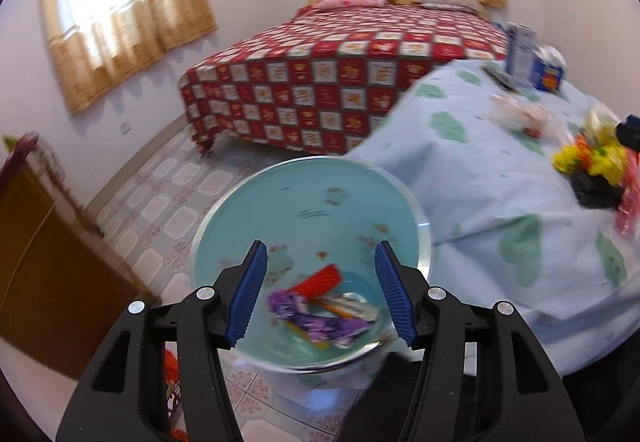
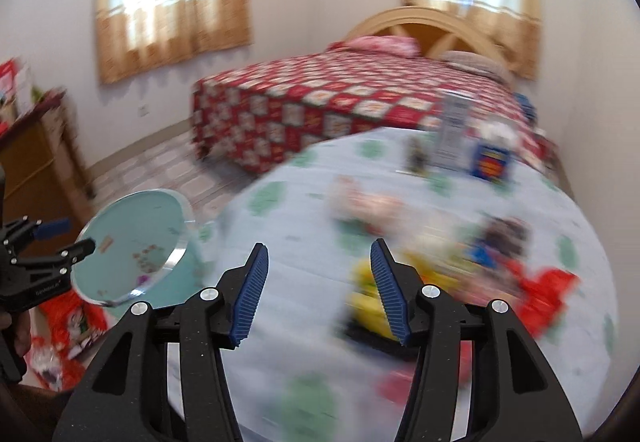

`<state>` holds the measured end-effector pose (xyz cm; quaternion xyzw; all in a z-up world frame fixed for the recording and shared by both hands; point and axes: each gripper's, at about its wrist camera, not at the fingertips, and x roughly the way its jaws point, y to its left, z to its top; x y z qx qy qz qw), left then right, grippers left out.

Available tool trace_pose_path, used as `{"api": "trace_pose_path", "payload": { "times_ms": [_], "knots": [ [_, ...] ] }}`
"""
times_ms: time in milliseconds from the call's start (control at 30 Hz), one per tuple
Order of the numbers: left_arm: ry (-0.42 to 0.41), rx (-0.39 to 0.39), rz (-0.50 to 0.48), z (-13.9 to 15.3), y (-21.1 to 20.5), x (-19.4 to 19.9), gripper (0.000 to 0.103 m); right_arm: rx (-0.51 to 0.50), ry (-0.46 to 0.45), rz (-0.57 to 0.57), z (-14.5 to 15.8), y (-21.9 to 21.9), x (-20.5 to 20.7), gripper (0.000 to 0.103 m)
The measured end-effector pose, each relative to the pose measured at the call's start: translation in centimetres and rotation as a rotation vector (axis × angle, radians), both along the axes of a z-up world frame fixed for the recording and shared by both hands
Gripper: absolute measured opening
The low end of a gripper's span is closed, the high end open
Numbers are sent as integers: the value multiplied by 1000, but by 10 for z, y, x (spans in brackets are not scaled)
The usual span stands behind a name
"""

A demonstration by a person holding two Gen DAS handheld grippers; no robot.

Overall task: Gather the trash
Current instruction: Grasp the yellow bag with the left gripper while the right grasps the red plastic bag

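A light blue bin (image 1: 312,210) stands on the floor beside the table; it also shows in the right wrist view (image 2: 132,238). Inside lie a red wrapper (image 1: 318,278) and purple and silver wrappers (image 1: 320,322). My left gripper (image 1: 320,294) is open and empty, right above the bin's mouth; it also shows at the left edge of the right wrist view (image 2: 60,238). My right gripper (image 2: 318,294) is open and empty above the table (image 2: 304,262). Blurred trash lies ahead of it: a yellow piece (image 2: 364,294), a red wrapper (image 2: 548,294) and a pinkish wrapper (image 2: 368,206).
The round table has a pale blue cloth with green patches (image 1: 480,178). A white carton (image 2: 454,130) and a blue box (image 2: 492,158) stand at its far side. A bed with a red checked cover (image 1: 340,82) lies beyond. A wooden cabinet (image 1: 40,262) is at the left. Red bags (image 2: 72,326) lie on the floor.
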<state>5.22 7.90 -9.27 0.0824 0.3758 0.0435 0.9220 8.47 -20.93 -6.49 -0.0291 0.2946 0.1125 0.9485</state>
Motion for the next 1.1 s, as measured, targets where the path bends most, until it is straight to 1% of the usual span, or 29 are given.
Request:
{"api": "trace_pose_path", "payload": {
  "times_ms": [67, 167, 200, 267, 367, 433, 500, 533, 600, 667, 733, 767, 800, 833, 867, 900, 1000, 1100],
  "knots": [
    [-4, 1, -42, 1, -23, 4, 56, 14, -1, -60, -1, -29, -6, 58],
    [-17, -7, -94, 5, -53, 7, 56, 32, 3, -166, -8, -78, -15, 58],
    [-20, -14, -117, 6, -67, 9, 56, 45, 12, -207, -12, -96, -19, 58],
    [-30, -27, -159, 9, -96, 13, 56, 57, 20, -258, -18, -120, -22, 59],
    [-43, -45, -216, 12, -131, 17, 56, 65, 32, -309, -26, -146, -28, 60],
    [-46, -77, -255, 16, -159, 21, 57, 66, 28, -335, -30, -161, -32, 63],
    [-52, -96, -292, 20, -185, 23, 63, 76, 27, -356, -33, -171, -35, 63],
    [-57, -96, -308, 21, -195, 23, 63, 85, 27, -366, -35, -178, -36, 64],
    [-55, -96, -341, 21, -217, 25, 69, 92, 28, -379, -39, -186, -38, 64],
    [-42, -98, -372, 18, -235, 28, 69, 104, 33, -380, -42, -190, -39, 65],
    [-12, -74, -382, 9, -250, 36, 69, 119, 41, -374, -46, -192, -39, 65],
    [2, -69, -378, 5, -254, 37, 60, 122, 44, -370, -47, -191, -39, 65],
    [28, -76, -386, 0, -254, 41, 44, 125, 46, -367, -48, -190, -37, 65],
    [51, -84, -392, -4, -252, 45, 38, 132, 47, -362, -49, -190, -36, 65],
    [57, -84, -392, -5, -250, 46, 32, 137, 47, -361, -49, -189, -36, 65],
    [57, -81, -395, -5, -247, 46, 29, 140, 46, -360, -49, -190, -35, 65],
    [38, -91, -393, 4, -231, 42, 24, 147, 43, -358, -49, -188, -33, 65],
    [1, -105, -385, 19, -213, 37, 24, 147, 46, -358, -49, -185, -29, 65]
  ]
}}
